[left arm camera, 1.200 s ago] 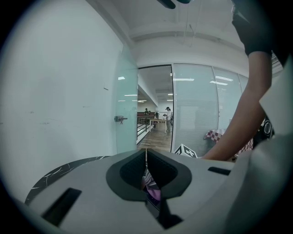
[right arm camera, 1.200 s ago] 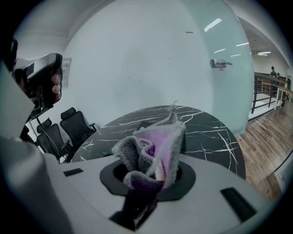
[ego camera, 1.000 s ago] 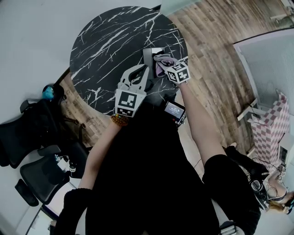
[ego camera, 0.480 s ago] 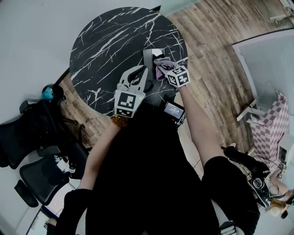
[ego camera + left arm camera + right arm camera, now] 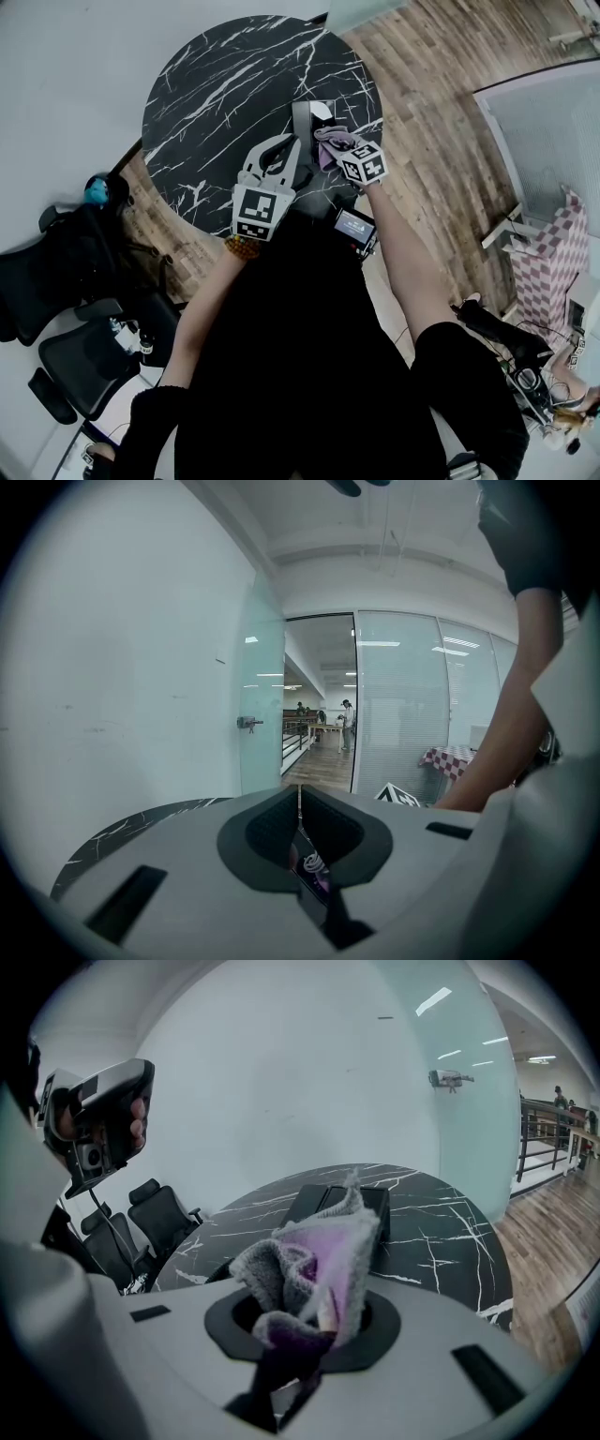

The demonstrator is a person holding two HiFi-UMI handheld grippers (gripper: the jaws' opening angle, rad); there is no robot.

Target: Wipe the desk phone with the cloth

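Note:
The dark desk phone (image 5: 310,116) stands near the right edge of a round black marble table (image 5: 216,84); in the right gripper view the phone (image 5: 339,1206) lies just beyond the jaws. My right gripper (image 5: 334,142) is shut on a bunched grey and purple cloth (image 5: 330,137), held at the phone's near side. The cloth (image 5: 314,1265) fills the right jaws (image 5: 314,1314). My left gripper (image 5: 292,142) hovers just left of the phone, jaws together (image 5: 301,825), tilted up toward a glass wall, with only a thin dark strip showing between them.
Black office chairs (image 5: 70,281) stand left of the table. Wooden floor (image 5: 441,122) runs along its right side. A small lit screen (image 5: 355,225) sits by my body. A checkered cloth (image 5: 553,267) hangs at far right. A frosted glass wall and door (image 5: 319,700) stand ahead.
My right gripper with the cloth has drawn slightly back toward me along the phone. The left gripper has barely moved.

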